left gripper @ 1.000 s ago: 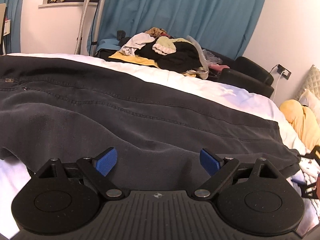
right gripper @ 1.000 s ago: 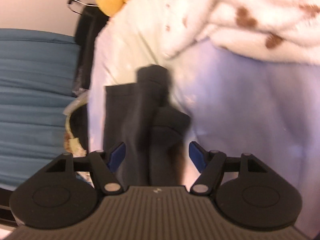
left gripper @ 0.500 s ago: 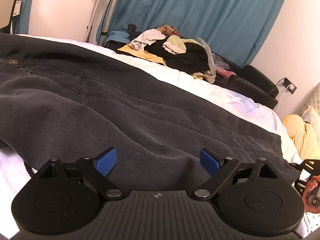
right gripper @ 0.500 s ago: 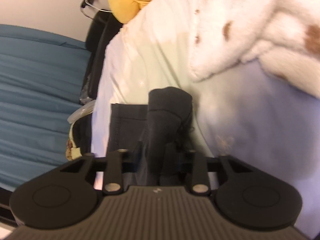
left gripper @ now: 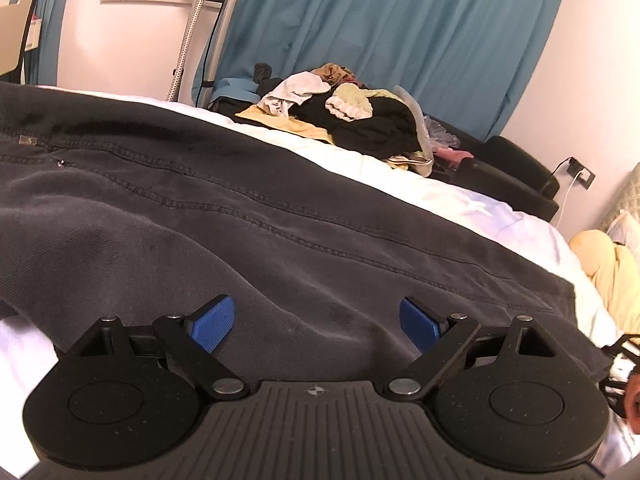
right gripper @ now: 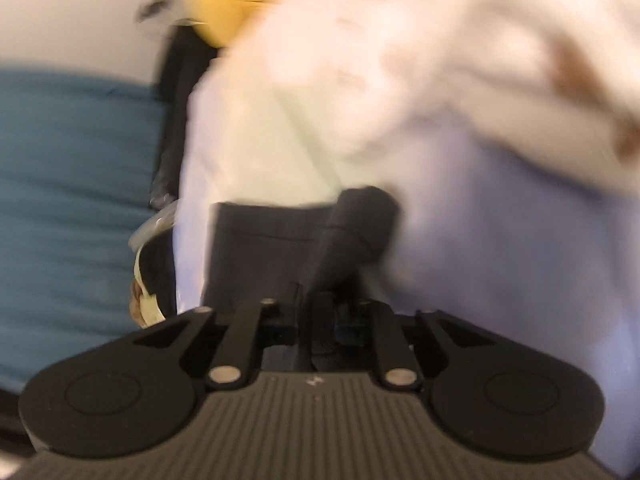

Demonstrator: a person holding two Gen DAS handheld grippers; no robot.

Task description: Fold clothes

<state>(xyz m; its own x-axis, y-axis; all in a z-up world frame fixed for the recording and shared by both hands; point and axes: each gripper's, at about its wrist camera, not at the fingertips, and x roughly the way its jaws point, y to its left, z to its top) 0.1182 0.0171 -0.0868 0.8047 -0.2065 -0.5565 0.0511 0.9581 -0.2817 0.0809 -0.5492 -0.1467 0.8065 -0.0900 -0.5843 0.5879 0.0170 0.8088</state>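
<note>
Dark grey jeans (left gripper: 248,216) lie spread across the white bed (left gripper: 420,188), legs running toward the right. My left gripper (left gripper: 316,322) hovers just over the near edge of the jeans, open, its blue pads (left gripper: 212,322) wide apart with nothing between them. In the blurred right wrist view, my right gripper (right gripper: 320,312) is shut on the hem end of a jeans leg (right gripper: 356,224), which bunches up between the fingers. The other leg end (right gripper: 260,256) lies flat to its left.
A pile of mixed clothes (left gripper: 348,116) sits at the bed's far side before a teal curtain (left gripper: 400,32). A black couch (left gripper: 508,176) and wall socket (left gripper: 582,168) stand at right. Yellow pillow (left gripper: 612,268) and a white brown-spotted blanket (right gripper: 460,40) lie near the hem end.
My right gripper went from open around the jeans hem to shut on it and is now moving, blurring its view. The left gripper stayed open and shifted only slightly over the jeans.
</note>
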